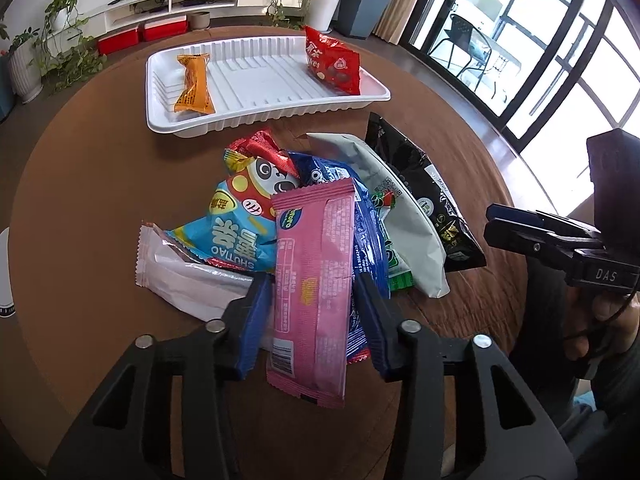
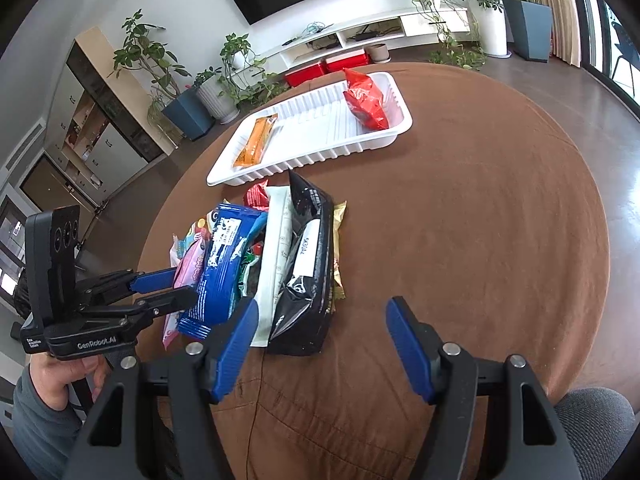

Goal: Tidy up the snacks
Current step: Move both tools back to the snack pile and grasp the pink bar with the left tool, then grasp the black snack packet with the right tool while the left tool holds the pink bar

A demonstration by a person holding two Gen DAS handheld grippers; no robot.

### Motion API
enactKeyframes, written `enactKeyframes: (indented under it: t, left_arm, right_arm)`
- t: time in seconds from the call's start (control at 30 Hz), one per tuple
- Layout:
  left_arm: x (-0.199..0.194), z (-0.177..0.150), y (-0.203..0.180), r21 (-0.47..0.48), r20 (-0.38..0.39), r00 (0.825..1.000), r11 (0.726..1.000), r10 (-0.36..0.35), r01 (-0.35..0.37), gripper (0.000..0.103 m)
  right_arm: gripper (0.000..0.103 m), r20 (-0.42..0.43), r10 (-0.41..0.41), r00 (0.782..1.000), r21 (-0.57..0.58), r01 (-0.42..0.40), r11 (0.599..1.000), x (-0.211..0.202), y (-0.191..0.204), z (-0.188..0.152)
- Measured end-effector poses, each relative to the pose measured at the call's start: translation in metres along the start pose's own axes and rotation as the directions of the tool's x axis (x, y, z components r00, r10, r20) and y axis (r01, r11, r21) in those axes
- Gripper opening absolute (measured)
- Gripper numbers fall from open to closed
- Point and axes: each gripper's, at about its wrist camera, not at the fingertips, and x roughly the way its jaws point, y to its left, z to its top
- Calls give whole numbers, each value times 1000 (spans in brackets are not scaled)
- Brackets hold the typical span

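- Left gripper point(image 1: 312, 312): held low and level over the near edge of the round brown table point(image 2: 480, 240), pointing into the snack heap; its blue pads sat against both long edges of a pink wrapper point(image 1: 312, 280), gripping it at the near end of the heap.
- Left hand point(image 2: 60, 376): wrapped around the gripper's handle from below, grey sleeve at the wrist.
- Right gripper point(image 2: 320, 344): held above bare tablecloth just beside the heap, fingers spread wide, nothing between them.
- Snack heap: blue packet point(image 1: 368, 232), panda bag point(image 1: 240, 220), white sachet point(image 1: 188, 284), pale green pouch point(image 1: 400, 216), black bag point(image 2: 304, 264), overlapping mid-table.
- White tray point(image 1: 260, 112): just beyond the heap, holding an orange bar point(image 1: 194, 84) at one end and a red bag point(image 1: 332, 60) at the other, well apart.
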Motion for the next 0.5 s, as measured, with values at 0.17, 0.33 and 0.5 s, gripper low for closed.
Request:
enactKeyframes:
  t: [0.17, 0.33, 0.5]
  left_arm:
    - [1, -1, 1, -2, -7, 1000, 1000, 0, 0, 33]
    - [-1, -2, 2, -2, 3, 1000, 1000, -3, 3, 30]
    - [-11, -4, 4, -18, 42, 999, 1000, -13, 13, 25]
  right_arm:
    - [70, -8, -2, 1000, 4, 2, 1000, 3, -3, 0]
    - [70, -15, -2, 1000, -7, 2, 1000, 5, -1, 0]
    - [70, -15, -4, 1000, -11, 4, 1000, 8, -1, 6]
